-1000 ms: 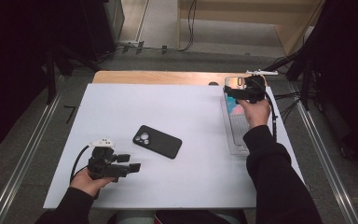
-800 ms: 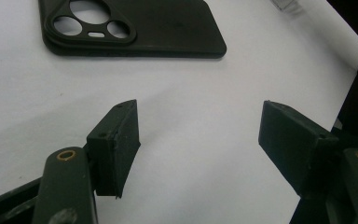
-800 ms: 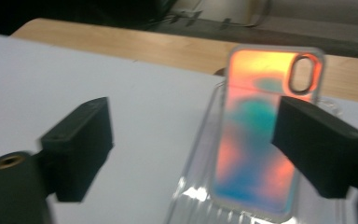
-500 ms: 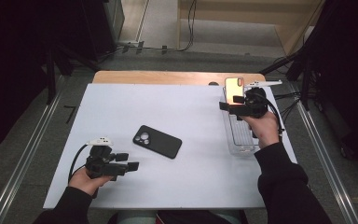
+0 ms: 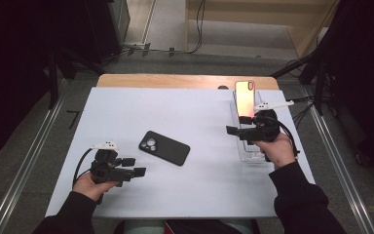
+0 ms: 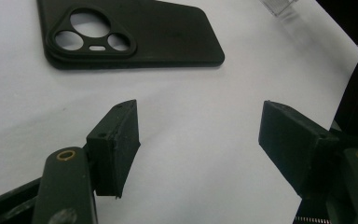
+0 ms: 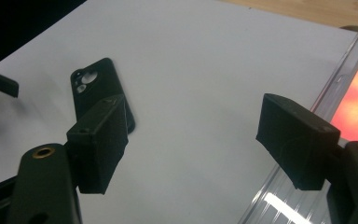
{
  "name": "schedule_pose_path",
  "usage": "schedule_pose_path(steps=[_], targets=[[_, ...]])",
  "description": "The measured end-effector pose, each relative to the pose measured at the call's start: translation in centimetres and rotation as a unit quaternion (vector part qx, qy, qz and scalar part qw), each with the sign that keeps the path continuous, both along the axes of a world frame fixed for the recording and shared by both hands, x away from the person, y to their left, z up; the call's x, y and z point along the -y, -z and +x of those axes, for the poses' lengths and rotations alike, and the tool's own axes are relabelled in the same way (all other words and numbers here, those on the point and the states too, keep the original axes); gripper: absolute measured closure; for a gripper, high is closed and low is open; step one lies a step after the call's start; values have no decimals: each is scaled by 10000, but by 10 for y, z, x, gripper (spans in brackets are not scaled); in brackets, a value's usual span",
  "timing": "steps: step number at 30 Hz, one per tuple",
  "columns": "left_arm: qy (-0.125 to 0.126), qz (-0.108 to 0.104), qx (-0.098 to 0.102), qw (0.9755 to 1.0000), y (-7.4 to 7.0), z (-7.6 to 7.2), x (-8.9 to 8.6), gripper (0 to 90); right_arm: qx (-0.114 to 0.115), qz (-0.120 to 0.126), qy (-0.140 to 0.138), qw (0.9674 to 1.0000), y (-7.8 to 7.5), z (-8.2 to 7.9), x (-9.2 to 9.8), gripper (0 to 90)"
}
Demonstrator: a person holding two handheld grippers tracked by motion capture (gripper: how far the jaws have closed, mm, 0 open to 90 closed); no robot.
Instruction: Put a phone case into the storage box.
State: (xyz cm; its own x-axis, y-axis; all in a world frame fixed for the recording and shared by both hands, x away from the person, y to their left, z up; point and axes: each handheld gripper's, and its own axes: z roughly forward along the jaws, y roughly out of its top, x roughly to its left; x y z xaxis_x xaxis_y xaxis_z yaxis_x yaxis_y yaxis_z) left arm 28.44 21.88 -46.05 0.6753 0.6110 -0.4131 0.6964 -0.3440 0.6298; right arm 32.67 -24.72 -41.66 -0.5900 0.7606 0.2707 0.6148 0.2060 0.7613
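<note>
The smartphone [image 5: 245,96] stands propped, glowing orange, in the clear tray [image 5: 251,152] at the desk's [image 5: 199,195] right edge. A careless sweep of the right claw [image 5: 232,130] could knock it over. That claw hangs just beside the tray. Its jaws have just drawn closer but stand apart, with nothing between them. The black phone case [image 5: 164,147] lies mid-desk, near the left claw [image 5: 139,172], which is also open and empty.

Left gripper [image 5: 135,166] low, jaws apart — right gripper [image 5: 233,131] raised, jaws lately narrowing, gap empty
</note>
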Motion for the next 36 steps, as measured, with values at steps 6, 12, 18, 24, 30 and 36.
schedule_pose_path(steps=[6, 12, 18, 24, 30, 36], targets=[[34, -22, 49, 10000, 0, 2, 1, 291, 1, -29, -227, 9997, 4, -18, -7, 226], [16, -26, 92, 10000, 1, 4, 1, 291, -69, -194, -362, 9991, 7, -37, -14, 226], [69, 19, 105, 9999, 1, 3, 4, 291, -56, -128, -604, 9981, 18, -53, -15, 226], [114, -166, 108, 9997, 0, 2, 4, 291, -5, -37, -846, 9964, 26, -67, -11, 227], [95, -58, 149, 9998, 1, 2, 5, 292, -144, -62, -953, 9953, 39, -78, -1, 227], [178, -55, 166, 9997, 0, -3, 9, 291, -344, -108, -851, 9957, 51, -86, 10, 227]])
